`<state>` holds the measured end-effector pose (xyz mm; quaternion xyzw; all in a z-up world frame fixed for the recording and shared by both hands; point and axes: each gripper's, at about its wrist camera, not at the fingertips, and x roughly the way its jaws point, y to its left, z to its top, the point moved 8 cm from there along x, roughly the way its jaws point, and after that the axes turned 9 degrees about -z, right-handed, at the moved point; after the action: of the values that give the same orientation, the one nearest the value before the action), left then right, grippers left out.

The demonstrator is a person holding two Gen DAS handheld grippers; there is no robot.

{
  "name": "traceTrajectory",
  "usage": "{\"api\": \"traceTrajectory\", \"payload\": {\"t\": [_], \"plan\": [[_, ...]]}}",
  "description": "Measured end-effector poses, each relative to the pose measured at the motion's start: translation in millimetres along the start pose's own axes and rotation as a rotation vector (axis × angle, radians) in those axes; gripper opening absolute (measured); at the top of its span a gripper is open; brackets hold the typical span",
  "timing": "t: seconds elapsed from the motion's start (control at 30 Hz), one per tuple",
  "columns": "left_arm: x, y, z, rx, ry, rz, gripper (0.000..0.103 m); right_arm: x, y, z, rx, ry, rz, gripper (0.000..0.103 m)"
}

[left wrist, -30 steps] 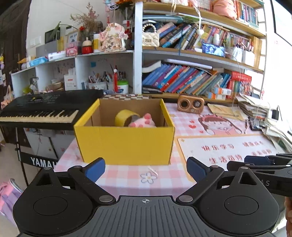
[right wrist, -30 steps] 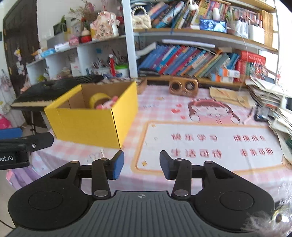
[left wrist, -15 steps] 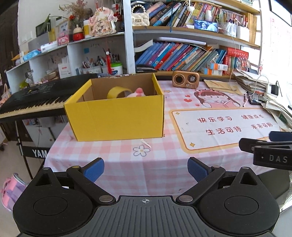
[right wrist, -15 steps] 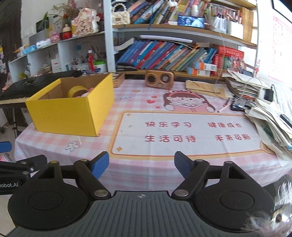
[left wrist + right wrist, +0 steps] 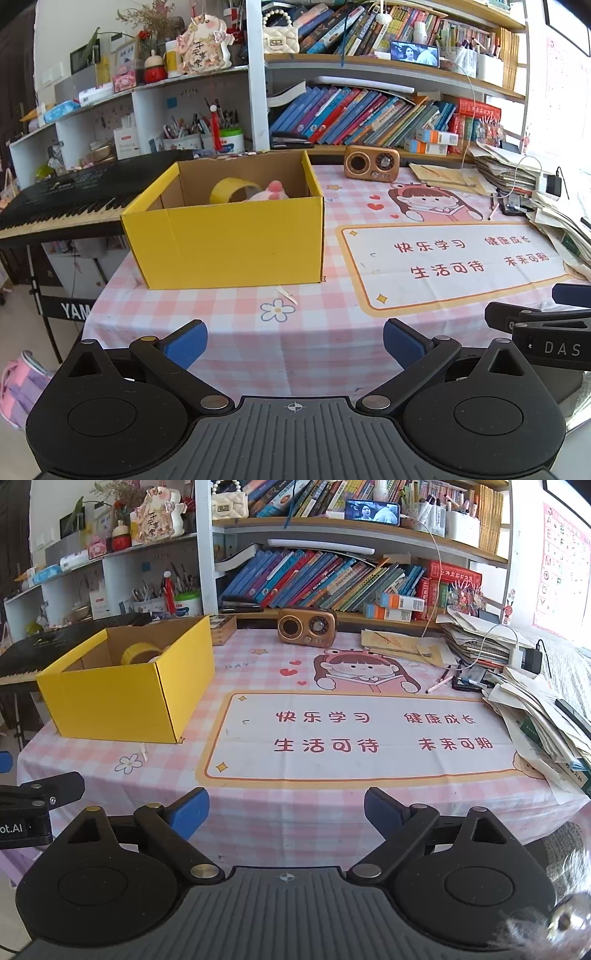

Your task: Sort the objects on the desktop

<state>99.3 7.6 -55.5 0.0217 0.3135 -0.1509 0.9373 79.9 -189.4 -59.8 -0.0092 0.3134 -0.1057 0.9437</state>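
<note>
Meanwhile both grippers' fingers (image 5: 183,341) (image 5: 380,810) wide apart, right opening, nothing between.

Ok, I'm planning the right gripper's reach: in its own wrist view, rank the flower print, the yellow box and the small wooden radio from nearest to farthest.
From the right gripper, its jaws opening with nothing between them:
1. Flower print, on the cloth, front left.
2. Yellow box, left side, behind the flower.
3. Wooden radio, at the back by the shelf.
</note>
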Motion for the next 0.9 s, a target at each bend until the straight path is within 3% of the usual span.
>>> {"api": "traceTrajectory", "payload": {"t": [0.9], "plan": [[2.5, 4.0, -3.3, -0.043, 0.025, -0.013, 0.103, 2.5, 0.7, 0.1, 0.001, 0.008, 0.000, 0.093]]}}
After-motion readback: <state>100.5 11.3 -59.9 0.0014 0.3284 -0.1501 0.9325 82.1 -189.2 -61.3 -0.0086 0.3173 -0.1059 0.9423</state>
